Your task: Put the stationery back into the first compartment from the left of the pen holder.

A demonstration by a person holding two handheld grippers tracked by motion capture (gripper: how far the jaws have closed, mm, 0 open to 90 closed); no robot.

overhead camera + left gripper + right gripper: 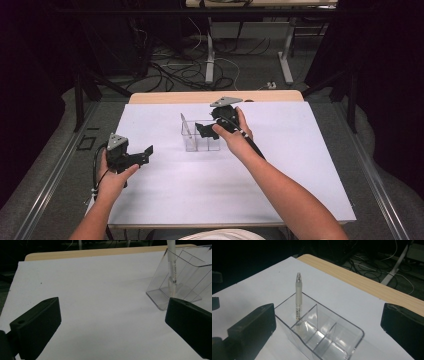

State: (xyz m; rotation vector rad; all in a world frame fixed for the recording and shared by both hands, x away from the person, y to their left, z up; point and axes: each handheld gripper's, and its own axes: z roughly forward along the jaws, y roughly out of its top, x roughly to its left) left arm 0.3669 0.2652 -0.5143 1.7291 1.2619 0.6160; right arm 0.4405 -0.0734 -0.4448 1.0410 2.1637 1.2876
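Note:
A clear plastic organiser (202, 141) with several compartments stands on the white sheet near the table's middle. A pale pen (298, 297) stands upright in its end compartment, leaning on the wall; it is also in the left gripper view as the pen (172, 265) inside the organiser (185, 280). My right gripper (204, 131) hovers just over the organiser (322, 335), jaws open wide, nothing between its pads (328, 322). My left gripper (142, 155) rests low at the left of the sheet, open and empty (112, 317), pointing toward the organiser.
The white sheet (280, 170) covers most of the table; a strip of wooden tabletop (165, 97) shows along its far edge. Beyond it, cables and table legs (210, 65) lie on the floor. Dark space flanks both sides.

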